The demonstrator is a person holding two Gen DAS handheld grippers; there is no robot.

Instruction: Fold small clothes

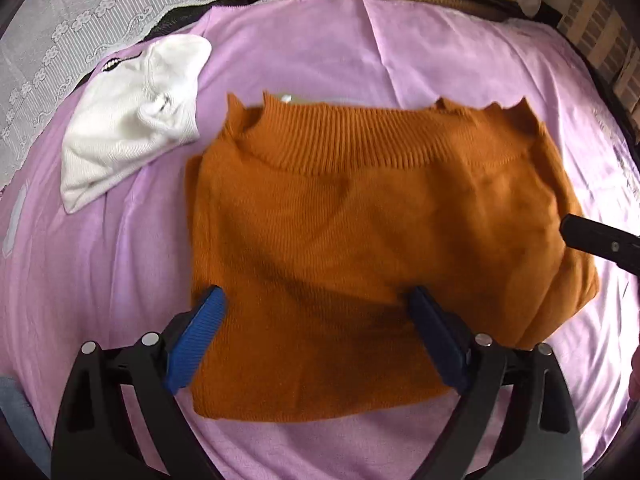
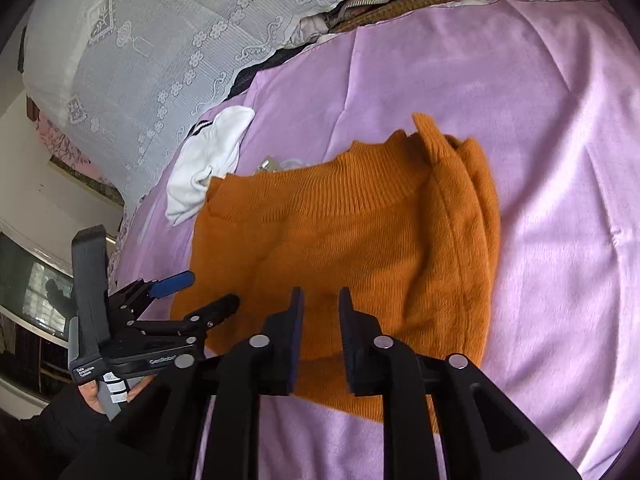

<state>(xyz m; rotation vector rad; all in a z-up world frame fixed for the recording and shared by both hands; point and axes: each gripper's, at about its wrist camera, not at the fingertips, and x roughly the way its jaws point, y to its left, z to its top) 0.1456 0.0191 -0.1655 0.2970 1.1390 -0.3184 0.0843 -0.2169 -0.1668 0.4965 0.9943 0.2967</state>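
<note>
Left hand-held gripper [image 1: 316,300] over orange sweater [image 1: 360,216]

A lilac sheet [image 1: 120,264] covers the bed, white lace fabric [image 2: 160,40] draped beyond in daylight.

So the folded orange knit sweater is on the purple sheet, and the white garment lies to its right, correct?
Not quite: the white garment lies to the left of the folded orange knit sweater, beside its collar. The left wrist view shows it. Both rest on the purple sheet.

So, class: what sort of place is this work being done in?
Probably a home bedroom: the orange sweater lies on a pink bedsheet, a lace cover is draped over bedding behind, and a white garment waits nearby.
</note>
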